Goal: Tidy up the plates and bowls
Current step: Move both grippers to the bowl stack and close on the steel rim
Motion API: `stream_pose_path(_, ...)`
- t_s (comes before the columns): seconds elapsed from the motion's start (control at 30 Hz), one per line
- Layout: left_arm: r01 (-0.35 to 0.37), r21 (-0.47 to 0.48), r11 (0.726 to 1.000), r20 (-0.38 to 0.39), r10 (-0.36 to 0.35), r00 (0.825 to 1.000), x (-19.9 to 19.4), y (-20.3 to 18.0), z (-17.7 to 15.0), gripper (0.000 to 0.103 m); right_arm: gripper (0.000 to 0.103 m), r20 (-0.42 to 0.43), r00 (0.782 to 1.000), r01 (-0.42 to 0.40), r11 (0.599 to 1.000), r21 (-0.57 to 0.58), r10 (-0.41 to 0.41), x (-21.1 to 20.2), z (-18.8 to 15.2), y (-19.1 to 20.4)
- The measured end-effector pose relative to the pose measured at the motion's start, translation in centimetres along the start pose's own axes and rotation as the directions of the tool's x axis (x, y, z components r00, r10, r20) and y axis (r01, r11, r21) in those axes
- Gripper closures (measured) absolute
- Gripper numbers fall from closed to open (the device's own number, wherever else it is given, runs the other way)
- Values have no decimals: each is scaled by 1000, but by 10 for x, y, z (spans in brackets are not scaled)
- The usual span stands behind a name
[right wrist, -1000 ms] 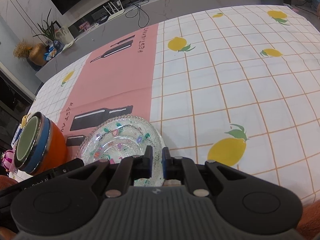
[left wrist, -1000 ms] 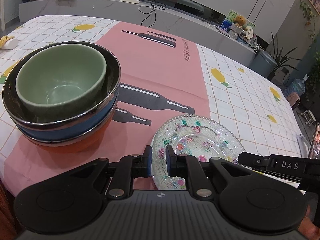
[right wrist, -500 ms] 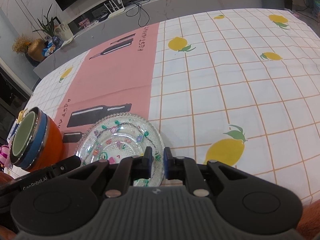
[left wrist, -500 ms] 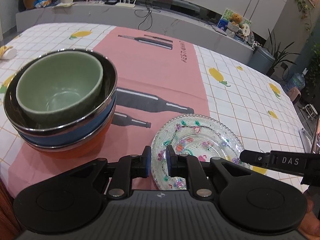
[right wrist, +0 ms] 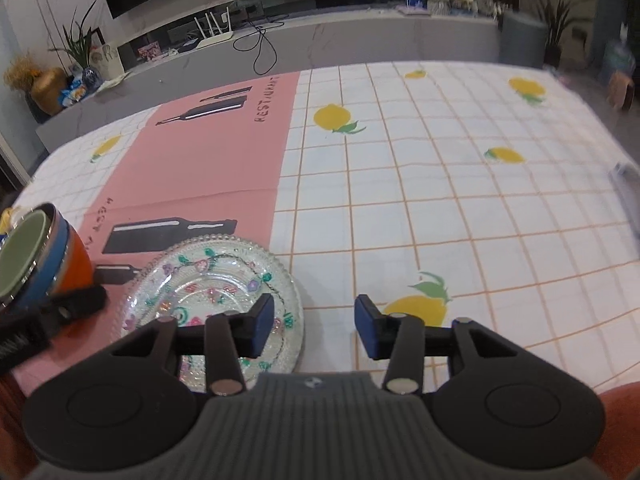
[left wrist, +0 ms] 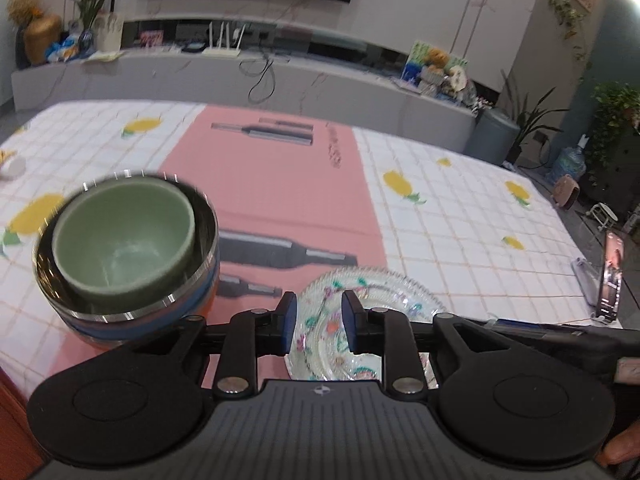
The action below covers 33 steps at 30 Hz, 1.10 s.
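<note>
A clear glass plate (right wrist: 212,280) with painted flowers lies on the tablecloth near the front edge; it also shows in the left wrist view (left wrist: 368,300). To its left stands a stack of bowls (left wrist: 124,248): a green bowl nested in a steel-rimmed blue one on an orange one, also in the right wrist view (right wrist: 36,256). My left gripper (left wrist: 316,320) is open and empty, above the plate's near left rim. My right gripper (right wrist: 310,324) is open wide and empty, its left finger over the plate's right rim.
The table carries a white checked cloth with lemons (right wrist: 440,208) and a pink strip with bottle prints (left wrist: 280,200). A phone on a stand (left wrist: 610,272) sits at the table's right edge. A long grey counter (left wrist: 240,76) runs behind the table.
Both grippers have opened, the right one wider, and both have lifted and tilted up, away from the plate. The plate and bowls stay in place.
</note>
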<state>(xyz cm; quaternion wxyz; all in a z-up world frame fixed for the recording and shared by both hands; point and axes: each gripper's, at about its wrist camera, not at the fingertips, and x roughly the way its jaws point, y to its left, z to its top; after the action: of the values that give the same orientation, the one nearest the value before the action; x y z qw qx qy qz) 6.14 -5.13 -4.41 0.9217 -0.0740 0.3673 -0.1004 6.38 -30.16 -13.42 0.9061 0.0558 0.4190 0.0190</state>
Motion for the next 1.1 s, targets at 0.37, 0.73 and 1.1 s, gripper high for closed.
stream_pose_path(0.37, 77, 149, 986, -34, -73, 997, -32, 19, 17, 57, 38, -131, 990, 56, 998, -20, -58, -8, -12, 23)
stream_pose_path(0.73, -20, 35, 999, -23, 20, 1000, -58, 76, 38, 55, 28, -218, 976, -7, 1000, -26, 2, -26, -2, 70)
stream_pose_path(1.1, -93, -150, 984, -18, 91, 996, -61, 152, 50, 55, 27, -209, 973, -101, 995, -7, 97, -28, 22, 128)
